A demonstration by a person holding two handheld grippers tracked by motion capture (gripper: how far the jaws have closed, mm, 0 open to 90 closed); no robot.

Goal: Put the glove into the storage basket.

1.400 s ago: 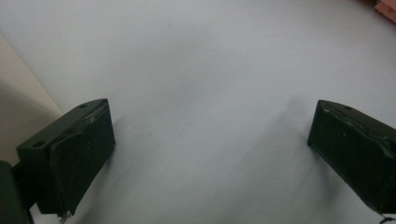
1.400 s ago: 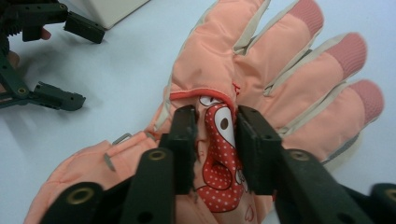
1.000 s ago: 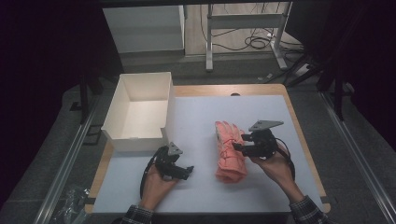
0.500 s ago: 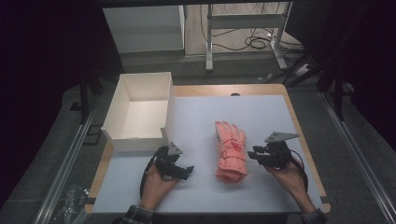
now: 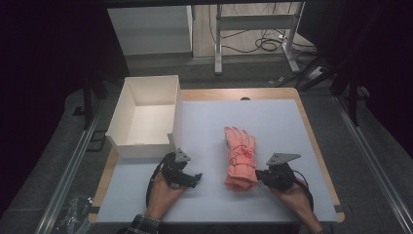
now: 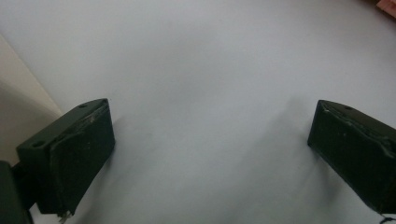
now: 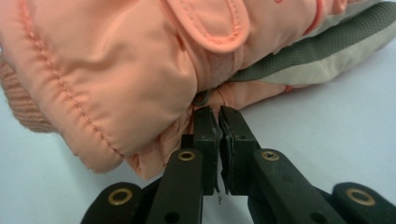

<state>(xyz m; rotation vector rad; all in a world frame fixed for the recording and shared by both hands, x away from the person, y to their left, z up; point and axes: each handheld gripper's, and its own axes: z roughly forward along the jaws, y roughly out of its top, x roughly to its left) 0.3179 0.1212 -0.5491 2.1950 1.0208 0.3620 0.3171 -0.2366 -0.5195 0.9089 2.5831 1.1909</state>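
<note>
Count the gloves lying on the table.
1 for certain: a pink glove right of centre, cuff beside the right tool. It looks stacked, so a second may lie under it.

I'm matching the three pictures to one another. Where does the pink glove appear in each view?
High view: pink glove right of centre, on the white table sheet.
Left gripper view: a pink sliver in the top right corner.
Right gripper view: across the top.
Shared landmark: the white table sheet.

The pink glove is running off the right gripper view's top and sides. Its underside is hiding whether the right gripper is pinching any fabric.
</note>
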